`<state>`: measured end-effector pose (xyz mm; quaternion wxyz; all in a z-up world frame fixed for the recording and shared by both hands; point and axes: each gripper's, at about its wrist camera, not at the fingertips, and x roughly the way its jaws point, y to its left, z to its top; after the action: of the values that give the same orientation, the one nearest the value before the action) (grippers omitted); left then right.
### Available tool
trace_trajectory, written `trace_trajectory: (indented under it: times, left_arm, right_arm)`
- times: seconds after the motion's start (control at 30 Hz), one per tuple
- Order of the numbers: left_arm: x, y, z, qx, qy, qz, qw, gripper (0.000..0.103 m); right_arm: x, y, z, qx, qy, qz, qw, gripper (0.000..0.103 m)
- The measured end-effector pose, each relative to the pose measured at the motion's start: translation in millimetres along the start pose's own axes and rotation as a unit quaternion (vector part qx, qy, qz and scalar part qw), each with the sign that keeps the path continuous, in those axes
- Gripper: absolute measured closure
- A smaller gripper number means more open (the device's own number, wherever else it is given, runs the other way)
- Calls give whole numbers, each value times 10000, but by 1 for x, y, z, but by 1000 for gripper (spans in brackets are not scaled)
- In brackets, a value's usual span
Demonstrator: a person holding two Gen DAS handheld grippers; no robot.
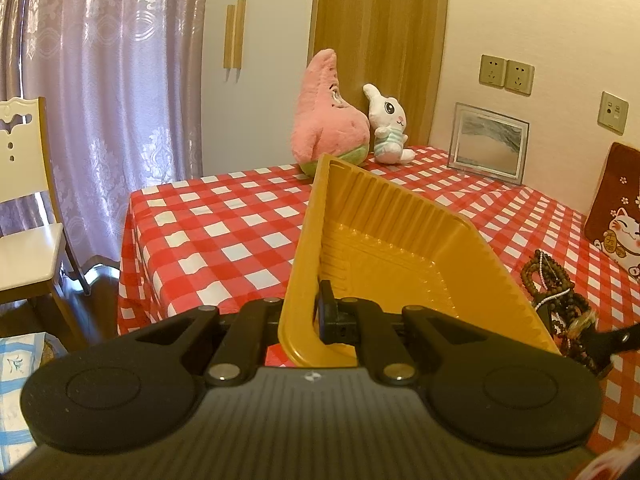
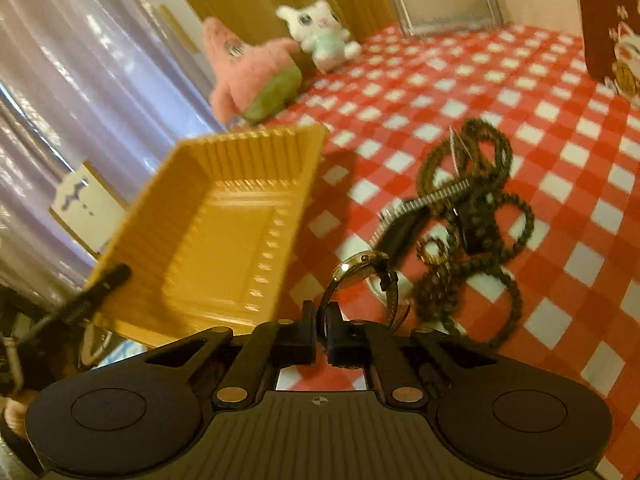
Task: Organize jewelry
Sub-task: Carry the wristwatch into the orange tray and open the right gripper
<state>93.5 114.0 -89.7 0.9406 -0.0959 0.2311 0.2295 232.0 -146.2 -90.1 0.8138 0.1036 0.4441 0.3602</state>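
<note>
My left gripper (image 1: 308, 312) is shut on the near rim of a yellow plastic tray (image 1: 384, 248) and holds it tilted above the checked table. The tray (image 2: 224, 232) also shows in the right wrist view, with the left gripper's fingers (image 2: 104, 280) on its rim. My right gripper (image 2: 320, 332) is shut on the strap of a gold wristwatch (image 2: 360, 268), lifted just right of the tray. A heap of dark bead necklaces (image 2: 480, 216) with a black comb-like clip (image 2: 416, 208) lies on the table beyond. The beads (image 1: 556, 284) sit right of the tray.
A red-and-white checked tablecloth (image 1: 224, 216) covers the table. A pink star plush (image 1: 328, 120), a white rabbit plush (image 1: 390, 128) and a framed picture (image 1: 490, 142) stand at the back. A lucky-cat cushion (image 1: 618, 216) leans at right. A white chair (image 1: 28, 216) stands left.
</note>
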Motion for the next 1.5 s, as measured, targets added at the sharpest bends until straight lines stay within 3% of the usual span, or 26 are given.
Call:
trace_trajectory:
  times: [0.23, 0.47, 0.7, 0.9, 1.0, 1.07, 1.1, 1.27, 1.5]
  left_arm:
    - [0, 0, 0, 14, 2, 0, 10000, 97]
    - [0, 0, -2, -11, 18, 12, 10000, 97]
    - [1, 0, -3, -53, 42, 30, 10000, 97]
    - [2, 0, -3, -34, 31, 34, 10000, 97]
    - [2, 0, -3, -45, 40, 24, 10000, 97]
    - [2, -1, -3, -30, 42, 39, 10000, 97]
    - [2, -2, -3, -22, 52, 41, 10000, 97]
    - [3, -1, -3, -34, 61, 45, 10000, 98]
    - [4, 0, -3, -45, 54, 42, 10000, 98]
  right_arm:
    - [-4, 36, 10, -671, -226, 289, 9971, 98]
    - [32, 71, 12, -1356, 1, 662, 9886, 98]
    - [77, 80, 7, -1729, 517, 495, 9823, 98]
    - [90, 78, 2, -1858, 682, 387, 9795, 98]
    - [82, 83, 2, -1925, 539, 362, 9791, 87]
    - [70, 85, 3, -1930, 383, 410, 9796, 69]
    - [62, 84, 4, -1874, 277, 441, 9809, 67]
    - [22, 72, 1, -1612, -70, 408, 9860, 67]
    - [-10, 16, -13, -981, -17, -438, 9942, 67]
